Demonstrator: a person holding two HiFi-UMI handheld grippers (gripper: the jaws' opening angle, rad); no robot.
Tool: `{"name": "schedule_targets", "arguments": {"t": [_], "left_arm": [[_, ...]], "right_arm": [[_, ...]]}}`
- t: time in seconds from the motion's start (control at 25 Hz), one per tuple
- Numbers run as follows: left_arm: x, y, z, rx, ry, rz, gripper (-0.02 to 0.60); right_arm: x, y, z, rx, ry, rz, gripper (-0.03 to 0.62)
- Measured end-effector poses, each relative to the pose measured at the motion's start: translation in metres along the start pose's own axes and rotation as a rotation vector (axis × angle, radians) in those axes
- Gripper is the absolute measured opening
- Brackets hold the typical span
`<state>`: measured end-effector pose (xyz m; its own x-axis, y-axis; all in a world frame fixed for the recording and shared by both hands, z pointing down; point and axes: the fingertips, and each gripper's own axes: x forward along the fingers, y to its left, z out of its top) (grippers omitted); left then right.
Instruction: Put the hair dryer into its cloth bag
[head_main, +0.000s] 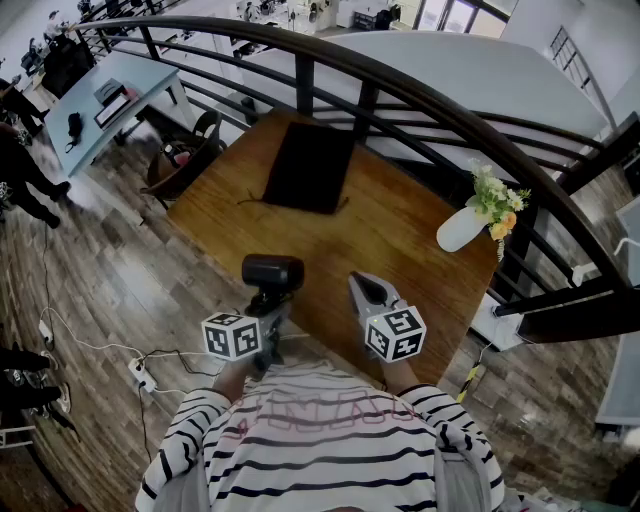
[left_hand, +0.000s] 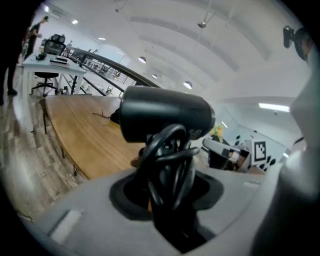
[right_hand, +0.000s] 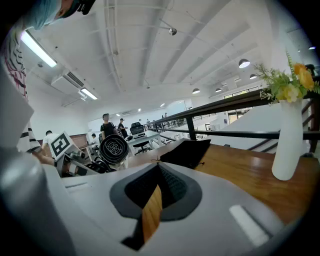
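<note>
A black hair dryer (head_main: 272, 272) with its cord wound round the handle is held above the near edge of the wooden table (head_main: 400, 225). My left gripper (head_main: 268, 306) is shut on that handle and cord. In the left gripper view the hair dryer (left_hand: 165, 117) stands upright between the jaws of the left gripper (left_hand: 167, 186), barrel lying crosswise. The black cloth bag (head_main: 310, 167) lies flat at the table's far side, apart from both grippers. My right gripper (head_main: 362, 286) is beside the left one, shut and empty. The right gripper view shows the right gripper (right_hand: 158, 172), the bag (right_hand: 187, 151) ahead and the dryer (right_hand: 114, 149) at left.
A white vase with flowers (head_main: 465, 227) stands at the table's right edge, also close on the right in the right gripper view as the vase (right_hand: 287, 145). A dark curved railing (head_main: 420, 95) runs behind the table. A chair (head_main: 185, 160) stands at the table's left side.
</note>
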<state>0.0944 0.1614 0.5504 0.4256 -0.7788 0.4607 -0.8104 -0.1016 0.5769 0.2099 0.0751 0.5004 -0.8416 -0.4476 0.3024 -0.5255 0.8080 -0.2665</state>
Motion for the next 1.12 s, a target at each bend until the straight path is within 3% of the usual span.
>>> {"name": "schedule_targets", "arguments": {"t": [0.32, 0.6, 1.12], "left_arm": [[-0.003, 0.025, 0.011, -0.009, 0.016, -0.017, 0.155], [-0.015, 0.070, 0.045, 0.002, 0.056, -0.066, 0.155], [-0.044, 0.182, 0.117, 0.097, 0.179, -0.177, 0.155]], "right_arm": [[0.020, 0.005, 0.010, 0.104, -0.079, 0.015, 0.000], [0.065, 0.013, 0.024, 0.130, -0.093, -0.088, 0.002], [0.162, 0.065, 0.043, 0.214, -0.154, -0.270, 0.002]]}}
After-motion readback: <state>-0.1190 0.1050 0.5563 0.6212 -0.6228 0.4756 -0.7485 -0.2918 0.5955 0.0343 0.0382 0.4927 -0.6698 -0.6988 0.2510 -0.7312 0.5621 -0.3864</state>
